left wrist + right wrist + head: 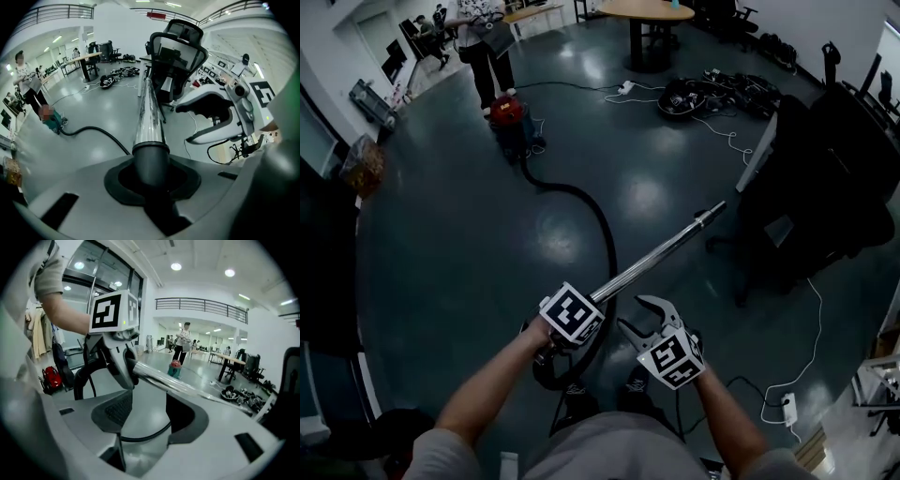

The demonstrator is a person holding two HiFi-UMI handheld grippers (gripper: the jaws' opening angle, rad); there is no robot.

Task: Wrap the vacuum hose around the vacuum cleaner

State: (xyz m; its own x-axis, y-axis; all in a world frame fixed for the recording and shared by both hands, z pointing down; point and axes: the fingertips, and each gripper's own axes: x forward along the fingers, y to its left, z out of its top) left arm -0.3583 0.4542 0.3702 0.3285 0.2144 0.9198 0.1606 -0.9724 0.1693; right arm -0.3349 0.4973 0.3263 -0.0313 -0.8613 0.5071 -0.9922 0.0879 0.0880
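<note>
Black vacuum hose (606, 230) trails loose over the floor (469, 244) from the red vacuum cleaner (510, 117), which stands well away beside a person (487, 47), and loops back under the grippers. The left gripper (152, 173) has its jaws pinched on the dark collar (151, 161) of the chrome wand (661, 251), which is raised. The right gripper (639, 317) is just beside it, jaws spread, nothing between them. Wrapping hasn't begun, I'd say; this is the gathering step. Next: carry wand and hose to the cleaner, then coil.
</note>
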